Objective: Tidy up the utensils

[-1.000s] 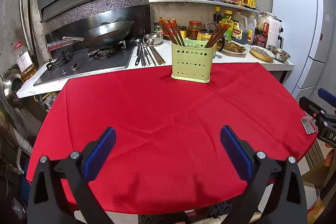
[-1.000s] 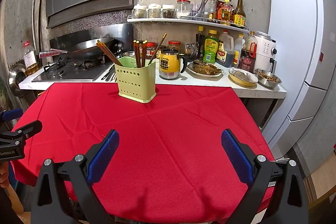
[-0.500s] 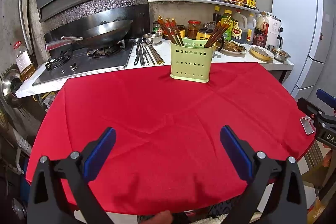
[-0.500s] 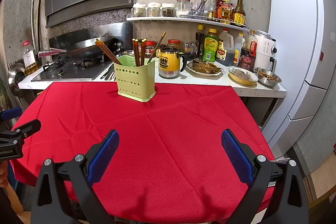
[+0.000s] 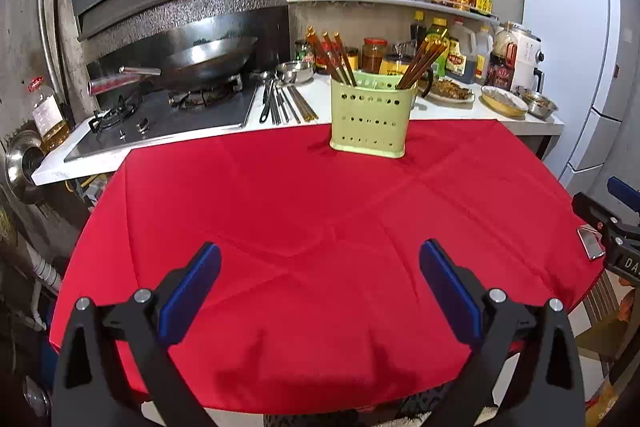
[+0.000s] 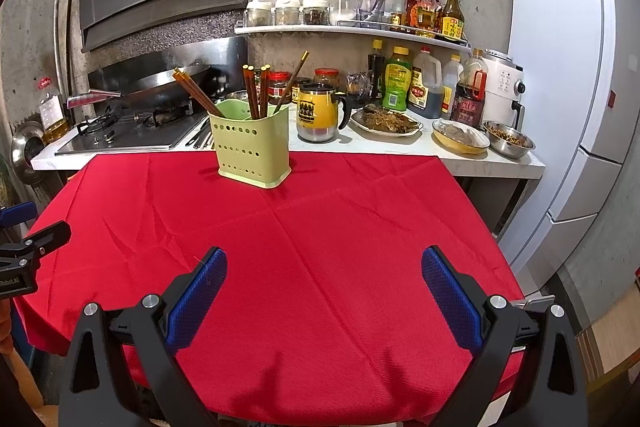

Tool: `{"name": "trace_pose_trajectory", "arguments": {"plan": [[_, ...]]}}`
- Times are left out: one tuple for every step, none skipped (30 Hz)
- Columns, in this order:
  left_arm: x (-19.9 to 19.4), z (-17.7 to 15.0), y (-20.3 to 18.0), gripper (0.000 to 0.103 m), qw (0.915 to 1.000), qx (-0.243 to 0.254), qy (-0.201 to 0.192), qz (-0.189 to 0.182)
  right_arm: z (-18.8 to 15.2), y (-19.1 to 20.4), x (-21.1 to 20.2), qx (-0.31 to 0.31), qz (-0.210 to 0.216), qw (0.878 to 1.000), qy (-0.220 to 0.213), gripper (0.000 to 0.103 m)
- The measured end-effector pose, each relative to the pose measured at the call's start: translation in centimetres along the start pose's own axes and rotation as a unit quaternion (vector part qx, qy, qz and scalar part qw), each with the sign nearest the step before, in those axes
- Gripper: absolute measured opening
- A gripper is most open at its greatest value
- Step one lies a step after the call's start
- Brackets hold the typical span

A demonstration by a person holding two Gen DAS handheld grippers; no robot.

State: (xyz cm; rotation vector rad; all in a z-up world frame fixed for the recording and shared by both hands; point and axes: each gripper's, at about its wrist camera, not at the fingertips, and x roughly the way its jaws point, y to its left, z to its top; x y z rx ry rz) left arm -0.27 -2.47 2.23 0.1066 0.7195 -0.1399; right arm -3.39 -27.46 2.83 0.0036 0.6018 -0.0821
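Left hand-held gripper (image 5: pixel 320 281), right hand-held gripper (image 6: pixel 324 283), black frames, blue pads, silver screws

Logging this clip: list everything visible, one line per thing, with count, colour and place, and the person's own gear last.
utensil holder: one, pale green, far side of table.
chopsticks: several, brown, standing in holder.
loose utensils: several, metal, counter beside stove.
tablecloth: one, red, covering table.
wok: one, steel, on gas stove.
mug: one, yellow and steel, counter behind holder.
food dishes: three, counter at right.
bottles and jars: many, mixed colours, counter and shelf.
fridge: one, white, far right.
left tongs: black, blue pads, open, empty.
right tongs: same, open, empty.
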Motion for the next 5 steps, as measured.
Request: {"name": "trace_pose_trajectory", "arguments": {"plan": [[0.28,0.0,0.04,0.097,1.0,-0.002,0.006,0.003,0.06,-0.07,0.08,0.0,0.0,1.0,0.001,0.097],[0.44,-0.02,0.07,0.097,0.9999,-0.003,0.009,0.005,0.09,-0.11,0.13,0.001,0.0,1.0,0.001,0.097],[0.69,-0.01,0.11,0.097,0.9999,-0.004,0.012,0.005,0.09,-0.11,0.19,0.001,0.0,1.0,0.002,0.097],[0.94,-0.03,0.22,0.097,0.9999,-0.005,0.016,0.003,0.1,-0.11,0.28,0.001,0.001,1.0,0.003,0.097],[1.18,-0.07,0.34,0.097,0.9998,-0.006,0.018,0.002,0.14,-0.13,0.43,0.0,0.0,1.0,0.004,0.097]]}}
